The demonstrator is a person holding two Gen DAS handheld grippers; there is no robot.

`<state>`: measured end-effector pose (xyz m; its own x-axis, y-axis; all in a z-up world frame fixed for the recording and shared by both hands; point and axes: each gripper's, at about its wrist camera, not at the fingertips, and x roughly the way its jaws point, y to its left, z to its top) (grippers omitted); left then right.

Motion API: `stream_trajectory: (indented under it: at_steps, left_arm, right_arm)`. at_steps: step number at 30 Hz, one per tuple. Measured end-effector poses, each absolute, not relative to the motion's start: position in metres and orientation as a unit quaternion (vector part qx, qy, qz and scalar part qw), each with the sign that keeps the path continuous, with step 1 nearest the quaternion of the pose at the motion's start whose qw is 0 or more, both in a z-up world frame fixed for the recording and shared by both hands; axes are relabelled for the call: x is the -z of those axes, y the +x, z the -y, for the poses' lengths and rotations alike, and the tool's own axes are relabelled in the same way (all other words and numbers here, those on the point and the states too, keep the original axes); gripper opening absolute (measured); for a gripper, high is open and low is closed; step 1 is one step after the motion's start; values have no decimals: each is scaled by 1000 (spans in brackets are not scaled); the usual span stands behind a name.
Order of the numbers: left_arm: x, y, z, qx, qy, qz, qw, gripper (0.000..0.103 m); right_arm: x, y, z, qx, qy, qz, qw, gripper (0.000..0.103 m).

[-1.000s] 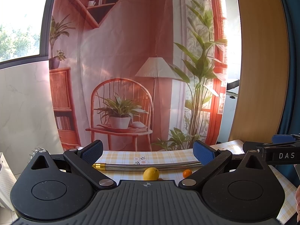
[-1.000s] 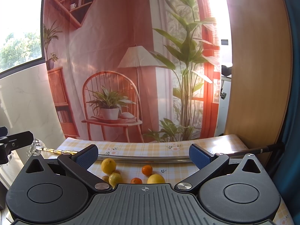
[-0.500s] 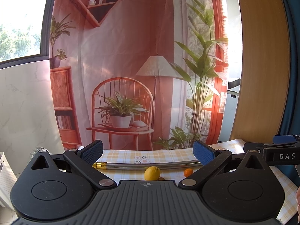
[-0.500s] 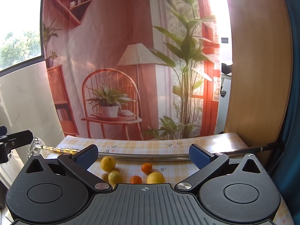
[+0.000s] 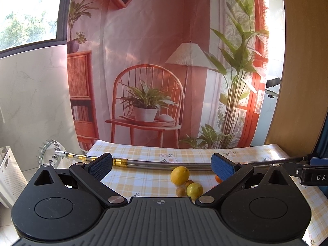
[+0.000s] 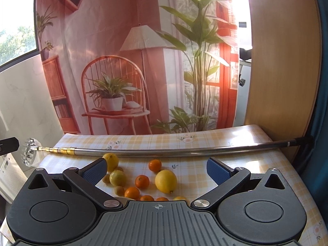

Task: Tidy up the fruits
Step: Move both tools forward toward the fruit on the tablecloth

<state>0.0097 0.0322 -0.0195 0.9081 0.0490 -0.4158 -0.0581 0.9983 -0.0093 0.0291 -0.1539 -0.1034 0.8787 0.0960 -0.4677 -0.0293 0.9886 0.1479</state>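
Loose fruit lies on a yellow checked tablecloth (image 6: 205, 143). In the right wrist view a big lemon (image 6: 165, 181) sits in the middle, with several small oranges (image 6: 142, 181) around it, a greenish lemon (image 6: 117, 178) and another lemon (image 6: 111, 161) further left. My right gripper (image 6: 156, 169) hovers open above them, holding nothing. In the left wrist view a lemon (image 5: 180, 175), a greenish lemon (image 5: 194, 190) and small brown fruits (image 5: 180, 191) lie ahead of my open, empty left gripper (image 5: 162, 165). The right gripper's body (image 5: 313, 176) shows at that view's right edge.
A long metal telescopic rod (image 6: 164, 149) with a gold section lies across the table behind the fruit, its spiked round head (image 6: 29, 150) overhanging the left edge. A printed backdrop (image 6: 133, 61) hangs behind the table. A white perforated bin (image 5: 10, 176) stands left.
Both grippers have tilted down and moved forward, so more of the table and more fruit show now. Both stay open and empty.
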Motion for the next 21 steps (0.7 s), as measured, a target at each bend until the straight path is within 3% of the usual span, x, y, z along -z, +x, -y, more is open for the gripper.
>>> stream_trajectory:
  at_steps: [13, 21]
  left_arm:
    - [70, 44, -68, -15, -72, -268, 961, 103]
    - [101, 77, -62, -13, -27, -288, 957, 102]
  right_arm:
    - [138, 57, 154, -41, 69, -279, 957, 103]
    - [161, 78, 155, -40, 73, -302, 950, 103]
